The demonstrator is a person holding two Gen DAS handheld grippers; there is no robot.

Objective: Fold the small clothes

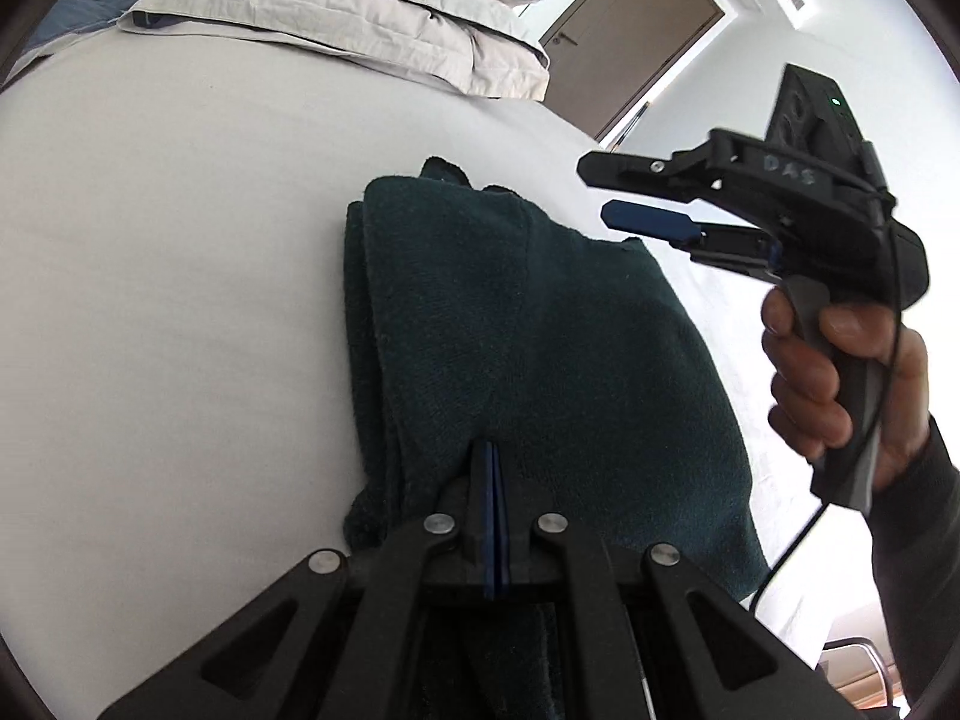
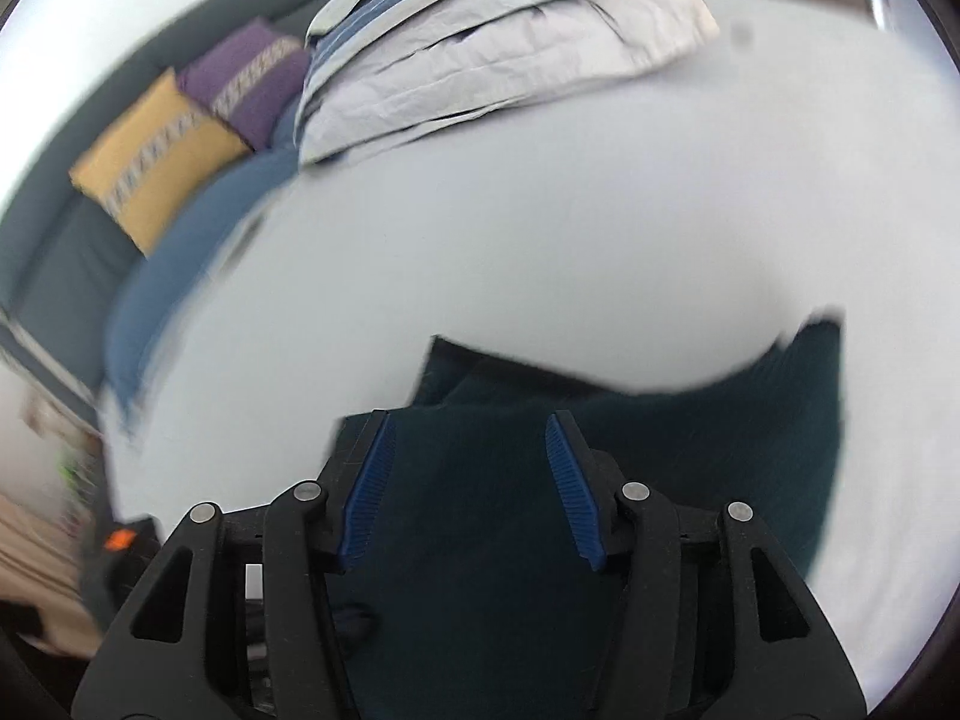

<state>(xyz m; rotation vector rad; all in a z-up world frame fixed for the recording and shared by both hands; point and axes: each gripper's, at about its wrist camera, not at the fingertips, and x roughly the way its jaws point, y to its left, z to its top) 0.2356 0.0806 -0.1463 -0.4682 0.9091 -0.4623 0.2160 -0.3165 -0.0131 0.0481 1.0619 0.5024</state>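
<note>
in the left wrist view the dark green garment [image 1: 510,324] lies folded on the white bed [image 1: 180,270], filling the middle of the frame and running down to the lower centre, with a doubled edge along its left side and a small flap sticking out at its top. the left gripper [image 1: 491,456] sits at the bottom centre with its blue pads pressed together, their tips at the near edge of the garment; whether any cloth is pinched between them cannot be told from here. in the right half of the same frame the right gripper [image 1: 606,195] hangs above the bed just past the garment's upper right corner, its two fingers apart with nothing between them, and a hand [image 1: 840,372] in a dark sleeve grips its handle at the right edge. pillows [image 1: 336,6] are stacked at the top of the frame and a brown door [image 1: 630,42] shows at the upper right. the right wrist view is blurred: the right gripper [image 2: 471,429] at the lower centre has its ribbed blue pads well apart, about half spread, and empty, with the garment [image 2: 690,438] beneath and beyond them, stretching to the right of the frame. a yellow cushion [image 2: 156,162] and a purple cushion [image 2: 252,78] lie at the upper left beside a blue blanket [image 2: 198,252]
</note>
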